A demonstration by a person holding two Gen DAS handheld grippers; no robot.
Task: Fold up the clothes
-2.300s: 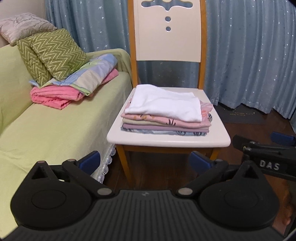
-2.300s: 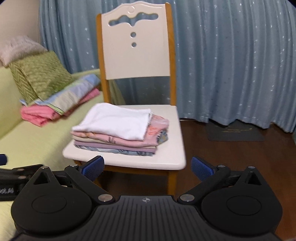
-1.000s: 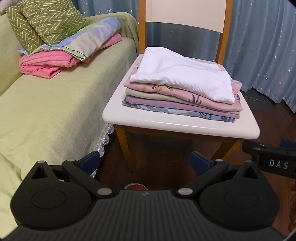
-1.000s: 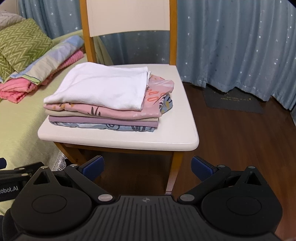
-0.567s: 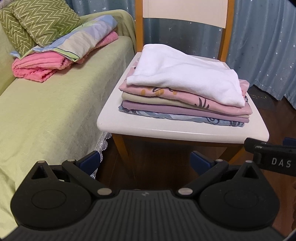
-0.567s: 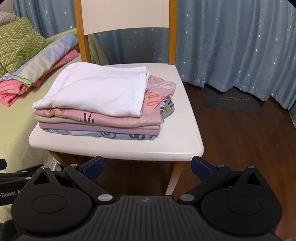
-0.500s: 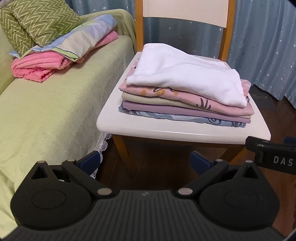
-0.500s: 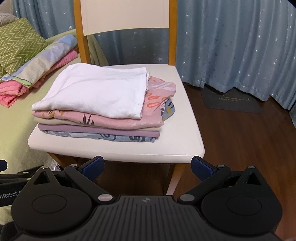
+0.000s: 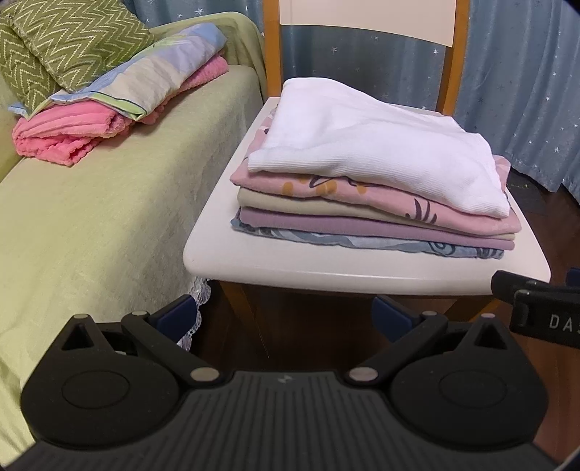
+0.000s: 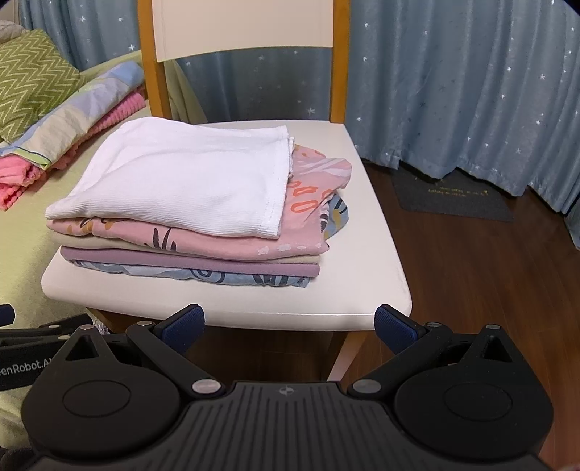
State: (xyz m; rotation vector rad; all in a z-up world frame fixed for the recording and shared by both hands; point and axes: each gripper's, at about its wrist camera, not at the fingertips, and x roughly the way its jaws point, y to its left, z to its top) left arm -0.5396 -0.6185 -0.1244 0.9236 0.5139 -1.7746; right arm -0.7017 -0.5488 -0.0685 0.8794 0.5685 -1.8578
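1. Here, the left gripper (image 9: 286, 317) is held below and in front of the chair seat (image 9: 326, 264); its two blue-tipped fingers (image 9: 177, 315) are spread wide with nothing between them.
2. The right gripper (image 10: 288, 324) is likewise released, jaws wide apart and empty, just in front of the seat's front edge (image 10: 253, 311). Its body also shows at the right edge of the left wrist view (image 9: 536, 308).
3. The stack of folded clothes (image 9: 369, 195) lies on the white seat of the chair, towards its left and middle, with bare seat to its right.
4. Top layer: a white ribbed garment (image 10: 188, 177), folded flat, its hemmed edge facing right in the right wrist view.
5. Second layer: a pink printed garment (image 10: 308, 203), projecting beyond the white one on the right side.
6. Lower layers, in descending order: a beige piece (image 9: 308, 206), a mauve piece (image 9: 362, 226) and a blue patterned piece (image 9: 398, 244) touching the seat.
7. The chair has an orange wooden frame (image 10: 337, 72) and a white back panel (image 10: 246, 25).
8. To the left stands a sofa under a light green cover (image 9: 90, 203), carrying a pink blanket (image 9: 61, 134), a pastel quilt (image 9: 152, 79) lying on it, and a green zigzag cushion (image 9: 72, 40).
9. Behind hangs a blue star-printed curtain (image 10: 471, 90); a dark mat (image 10: 453, 197) lies on the wooden floor (image 10: 489, 290).
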